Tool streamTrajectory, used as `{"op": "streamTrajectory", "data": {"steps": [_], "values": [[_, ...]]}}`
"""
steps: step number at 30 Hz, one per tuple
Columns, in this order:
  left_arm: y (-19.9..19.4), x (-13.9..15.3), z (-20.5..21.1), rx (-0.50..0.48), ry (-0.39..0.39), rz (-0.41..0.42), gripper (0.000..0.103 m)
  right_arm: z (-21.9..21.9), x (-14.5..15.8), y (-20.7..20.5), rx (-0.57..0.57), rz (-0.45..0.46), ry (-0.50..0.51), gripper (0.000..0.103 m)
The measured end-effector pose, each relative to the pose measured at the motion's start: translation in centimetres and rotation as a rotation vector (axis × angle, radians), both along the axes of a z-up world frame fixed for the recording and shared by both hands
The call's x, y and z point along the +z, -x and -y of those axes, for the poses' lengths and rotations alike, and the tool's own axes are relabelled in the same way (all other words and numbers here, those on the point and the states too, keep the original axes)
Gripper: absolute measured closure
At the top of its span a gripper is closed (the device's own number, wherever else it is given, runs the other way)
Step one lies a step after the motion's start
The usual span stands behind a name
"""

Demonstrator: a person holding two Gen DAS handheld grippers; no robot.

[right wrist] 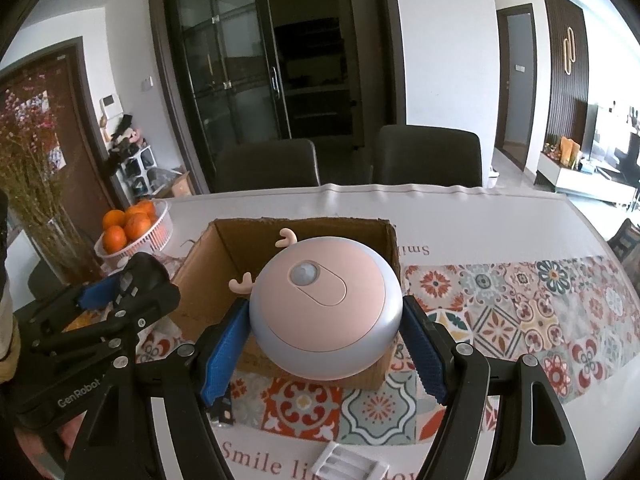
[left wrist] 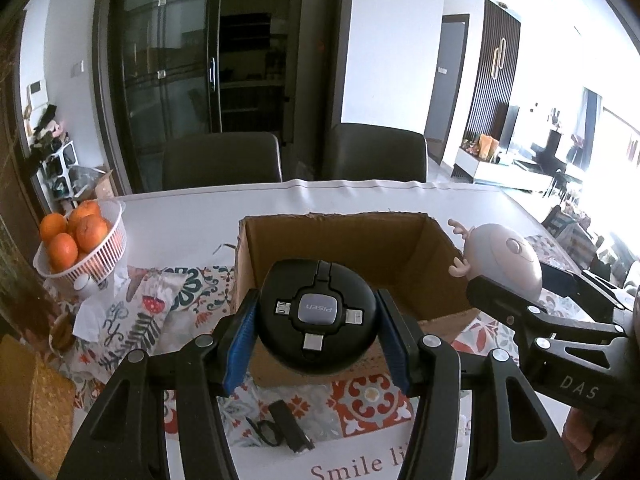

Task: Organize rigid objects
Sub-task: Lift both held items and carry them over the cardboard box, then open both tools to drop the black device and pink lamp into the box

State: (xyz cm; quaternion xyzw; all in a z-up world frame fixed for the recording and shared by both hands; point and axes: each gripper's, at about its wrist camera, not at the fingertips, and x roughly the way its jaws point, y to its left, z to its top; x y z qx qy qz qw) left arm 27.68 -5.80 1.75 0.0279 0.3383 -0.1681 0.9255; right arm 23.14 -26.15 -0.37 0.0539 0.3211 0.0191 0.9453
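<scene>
- Two grippers are in view, each with its jaws clamped on one thing, both held up over the near side of one open cardboard box (left wrist: pixel 420 264) (right wrist: pixel 304 232) on the table (left wrist: pixel 192 224) (right wrist: pixel 480 224).
- One black round cable reel (left wrist: pixel 318 316) sits between the blue pads of the left gripper (left wrist: pixel 318 332); its grey centre plate reads "PISEN" upside down, with three plug tips showing around it. In the right wrist view that gripper (right wrist: pixel 120 292) is to the left of the right jaws, the reel seen edge-on.
- One pink round night light (left wrist: pixel 506 258) (right wrist: pixel 326 308) with two small antlers is gripped at its sides by the right gripper (right wrist: pixel 326 338). In the left wrist view that gripper (left wrist: pixel 516 308) stands to the right of the left jaws.
- One white basket (left wrist: pixel 100 256) (right wrist: pixel 156 232) holds at least five oranges, far to the left of both jaws, beyond the box's left wall.
- One small black item (left wrist: pixel 288 426) with a loop lies on the table below the left jaws.
- One white ribbed tray (right wrist: pixel 348 462) lies on the table below the right jaws.
- One patterned runner (right wrist: pixel 540 300) runs under the box, and the cloth beneath is printed "Smile".
- Two dark chairs (left wrist: pixel 222 160) (right wrist: pixel 428 156) stand behind the table's far edge.
</scene>
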Motion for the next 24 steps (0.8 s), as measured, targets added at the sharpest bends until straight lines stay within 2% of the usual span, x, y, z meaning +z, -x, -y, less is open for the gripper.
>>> {"op": "streamTrajectory", "data": {"steps": [8,18,19,22,24], "values": [[-2.3,-0.5,0.6,-0.003,-0.009,-0.020,0.048,0.5,-0.5,-2.5,0.003,-0.036,-0.015,0.028],[-5.4,-1.8,1.6,0.004,-0.019,-0.101,0.048,0.9,-1.4,-5.4,-0.004,-0.093,-0.007,0.028],[-5.6,-1.8,1.7,0.006,-0.021,-0.100,0.047,0.9,-1.5,-5.6,-0.003,-0.097,-0.009,0.028],[-5.5,-1.5,1.8,0.020,-0.020,-0.087,0.033,1.1,-1.3,-5.6,-0.018,-0.092,-0.013,0.027],[-5.3,-1.1,1.9,0.026,-0.028,-0.066,0.033,1.3,-1.2,-5.6,-0.026,-0.093,-0.015,0.027]]}}
